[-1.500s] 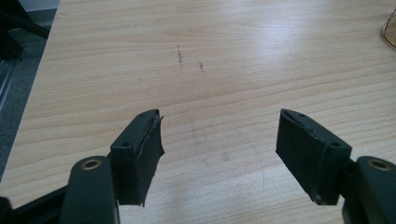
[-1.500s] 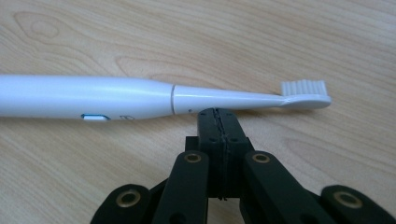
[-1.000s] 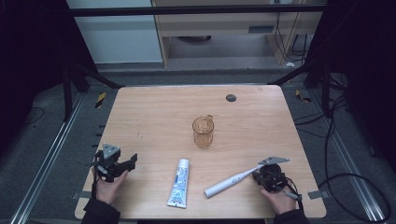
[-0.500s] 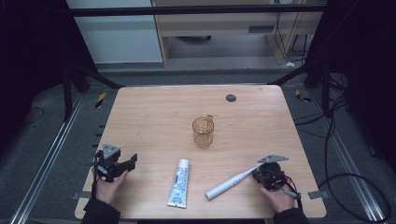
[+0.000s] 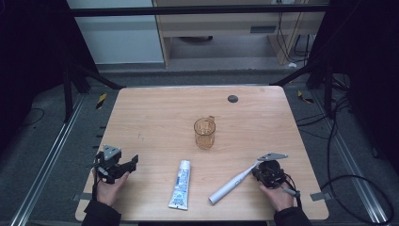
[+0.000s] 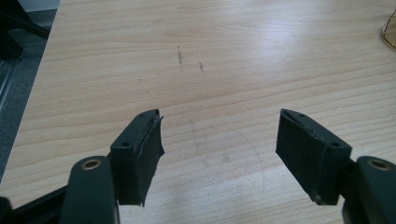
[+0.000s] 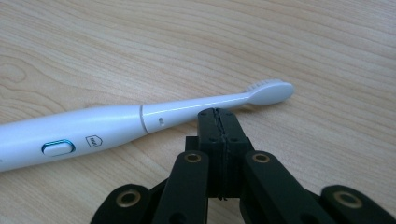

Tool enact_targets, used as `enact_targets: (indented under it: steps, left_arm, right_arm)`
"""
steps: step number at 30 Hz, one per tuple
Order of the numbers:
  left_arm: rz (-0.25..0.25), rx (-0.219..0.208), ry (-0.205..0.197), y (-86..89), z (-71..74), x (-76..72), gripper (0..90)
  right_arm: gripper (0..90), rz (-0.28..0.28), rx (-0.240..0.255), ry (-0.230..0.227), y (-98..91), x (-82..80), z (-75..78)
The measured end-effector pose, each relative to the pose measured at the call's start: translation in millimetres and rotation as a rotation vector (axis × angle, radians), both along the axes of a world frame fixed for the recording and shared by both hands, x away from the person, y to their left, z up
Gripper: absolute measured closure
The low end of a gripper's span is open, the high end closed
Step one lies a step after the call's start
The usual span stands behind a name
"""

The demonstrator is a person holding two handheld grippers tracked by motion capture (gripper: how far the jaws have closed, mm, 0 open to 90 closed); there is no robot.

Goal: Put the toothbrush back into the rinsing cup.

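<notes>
**Toothbrush waits just ahead of a closed right tool**

From above, the desk (image 5: pixel 155 117) carries a cup (image 5: pixel 205 133) near the middle, a toothpaste tube (image 5: pixel 180 184) at the front, and a white electric toothbrush (image 5: pixel 234 182) lying at a slant to the right of the tube. Its head end lies just beside the right tool (image 5: pixel 269 170), which a hand holds at the front right. The left tool (image 5: pixel 120 165) sits at the front left, well apart from everything.

Along the left tool (image 6: pixel 219 144), the jaws stand wide apart over bare wood, with nothing between them. A sliver of the cup's rim (image 6: pixel 390 33) shows far off at the edge.

Along the right tool (image 7: pixel 218 122), the jaws are pressed together on nothing. The toothbrush (image 7: pixel 93 128) lies flat across the view just beyond the tips, its neck passing close in front of them and its bristles (image 7: pixel 262 84) facing up; whether the tips touch the neck I cannot tell.

Risk, as I judge it: with the jaws closed, any push forward would nudge the brush rather than grasp it, and the round handle could roll or skid toward the tube. The slim neck is also a poor place to pinch; a grip there might let the heavy handle swing down.
</notes>
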State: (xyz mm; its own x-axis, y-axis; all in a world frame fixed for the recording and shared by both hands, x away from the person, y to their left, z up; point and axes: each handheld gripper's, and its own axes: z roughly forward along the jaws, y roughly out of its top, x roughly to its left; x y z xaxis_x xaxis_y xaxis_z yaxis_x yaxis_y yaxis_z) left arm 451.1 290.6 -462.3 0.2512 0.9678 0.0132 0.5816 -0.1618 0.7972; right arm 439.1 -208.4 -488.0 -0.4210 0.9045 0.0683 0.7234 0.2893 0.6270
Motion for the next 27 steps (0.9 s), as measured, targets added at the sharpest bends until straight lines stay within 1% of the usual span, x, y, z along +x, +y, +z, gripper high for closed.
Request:
enact_targets:
  steps: [4,8,18,27]
  left_arm:
    - [0.000,0.000,0.000,-0.2,-0.2,0.1,30.2]
    - [-0.001,0.000,0.000,-0.4,-0.2,0.1,30.2]
    - [0.000,-0.001,-0.001,0.0,-0.2,0.2,30.1]
    - [0.000,-0.001,0.000,-0.1,-0.2,0.3,30.2]
  right_arm:
    - [90.0,-0.002,-0.002,0.002,0.9,2.3,-0.4]
    - [90.0,-0.001,0.012,0.004,2.1,5.9,-1.1]
    - [90.0,0.007,0.019,-0.004,7.1,13.5,-1.3]
    - [90.0,0.008,0.029,-0.010,8.9,15.7,0.0]
